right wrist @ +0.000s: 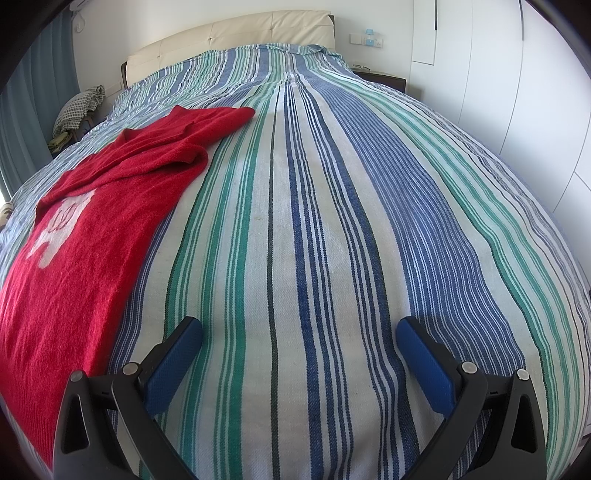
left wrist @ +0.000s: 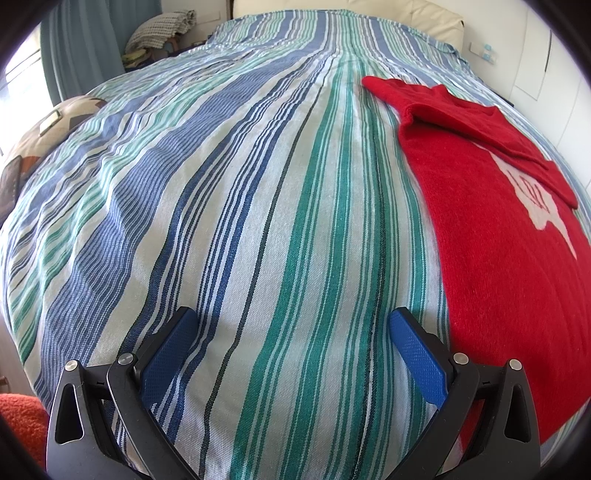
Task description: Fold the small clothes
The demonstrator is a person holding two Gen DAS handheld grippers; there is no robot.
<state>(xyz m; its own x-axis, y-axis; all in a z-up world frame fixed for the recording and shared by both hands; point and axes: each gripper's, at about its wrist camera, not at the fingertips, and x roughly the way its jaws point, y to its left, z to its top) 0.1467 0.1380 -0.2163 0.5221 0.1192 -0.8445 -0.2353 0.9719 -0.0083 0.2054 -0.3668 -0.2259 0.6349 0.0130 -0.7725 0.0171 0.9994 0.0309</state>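
A small red knitted sweater [left wrist: 495,236] with a white motif on its chest lies flat on the striped bedspread [left wrist: 258,206], one sleeve folded across the body. In the left wrist view it fills the right side; my left gripper [left wrist: 293,317] stands open over bare stripes just left of its hem. The right wrist view has the same sweater [right wrist: 85,236] at the left, its far sleeve stretched out towards the headboard. My right gripper [right wrist: 299,326] is open too, to the right of the sweater, with nothing between its blue pads [right wrist: 424,369].
A cream padded headboard [right wrist: 236,33] closes the far end of the bed. White wardrobe doors [right wrist: 517,92] run along the right. A chair piled with checked cloth [left wrist: 162,27] stands by the blue curtain. A patterned cushion [left wrist: 48,125] lies at the bed's left edge.
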